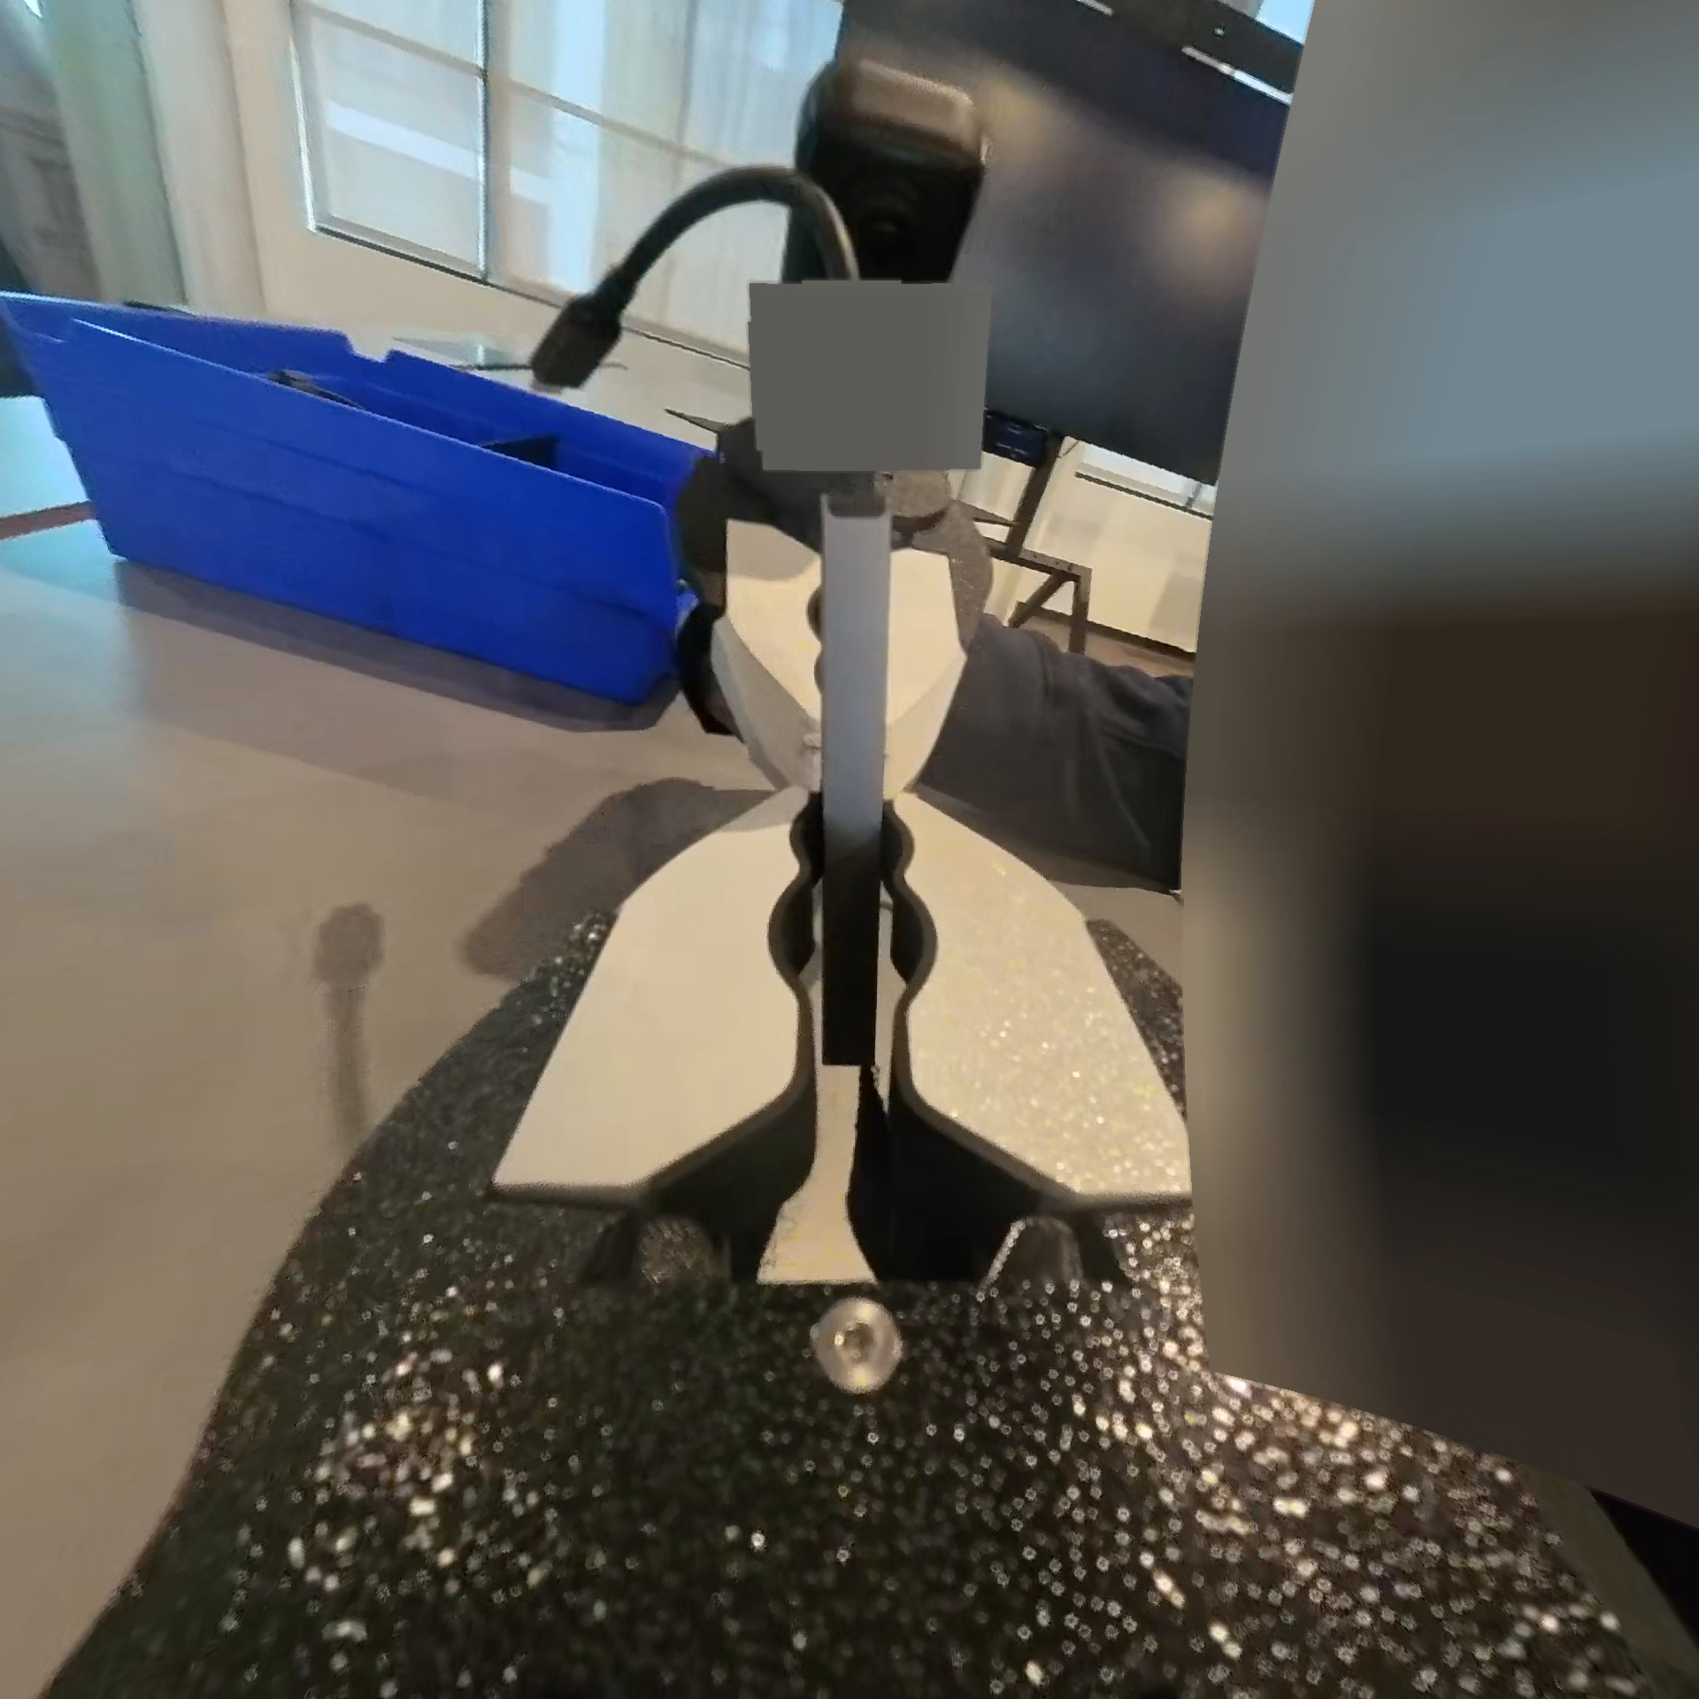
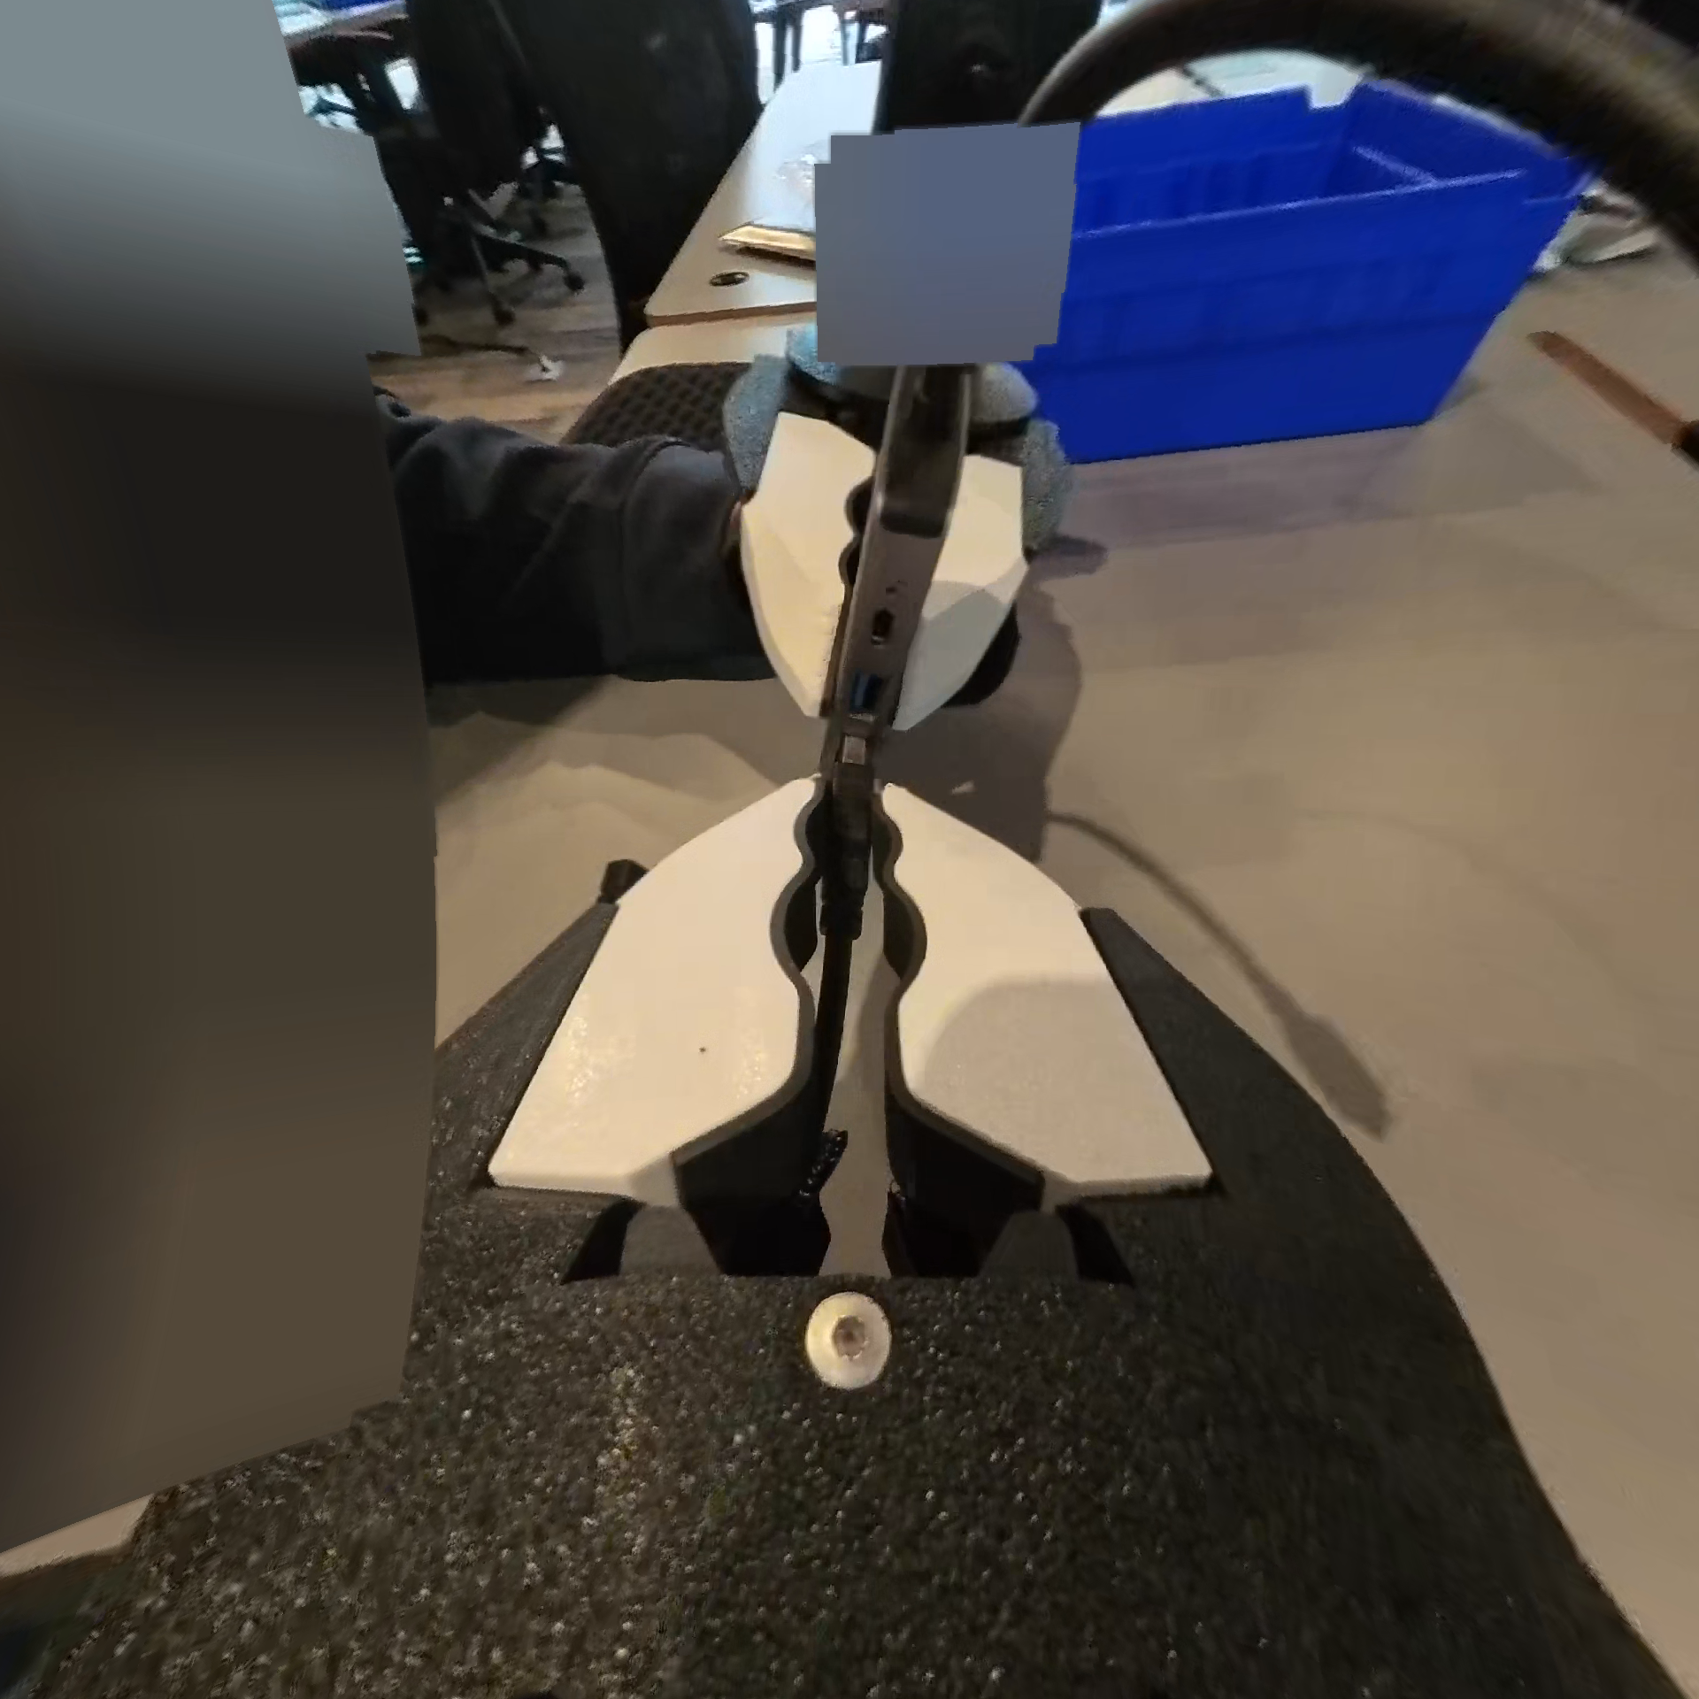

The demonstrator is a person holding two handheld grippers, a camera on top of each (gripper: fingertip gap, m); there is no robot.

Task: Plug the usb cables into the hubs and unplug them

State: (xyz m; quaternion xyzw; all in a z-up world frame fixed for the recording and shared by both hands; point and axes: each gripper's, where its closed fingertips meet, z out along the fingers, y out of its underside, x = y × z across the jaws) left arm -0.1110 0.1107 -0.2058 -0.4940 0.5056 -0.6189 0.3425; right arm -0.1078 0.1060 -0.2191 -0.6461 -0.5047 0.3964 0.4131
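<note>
Facing each other tip to tip above the grey bench (image 1: 230, 781), the two tools are both clamped down. The left tool (image 1: 850, 832) has its white fingers pinched onto a slim grey slab-shaped usb hub (image 1: 855, 662), held edge-on and running straight out toward 12 o'clock. In the right wrist view the same hub (image 2: 896, 570) shows its port edge, tilted a bit toward 1 o'clock, with a blue port near its lower end.

The right tool (image 2: 850, 809) is squeezed around the black plug of a thin black usb cable (image 2: 837, 974). The plug tip sits right at the hub's near end, touching it; can't tell how deep it's seated. The cable trails back between the fingers.

A dark-sleeved forearm (image 2: 552, 542) comes in from 9 o'clock behind the left tool in that view, resting low on the bench.

A second black cable with a chunky plug (image 1: 588, 331) arcs in the air at 11 o'clock in the left view. A blue plastic bin (image 1: 368, 515) sits on the bench at 10 o'clock.
</note>
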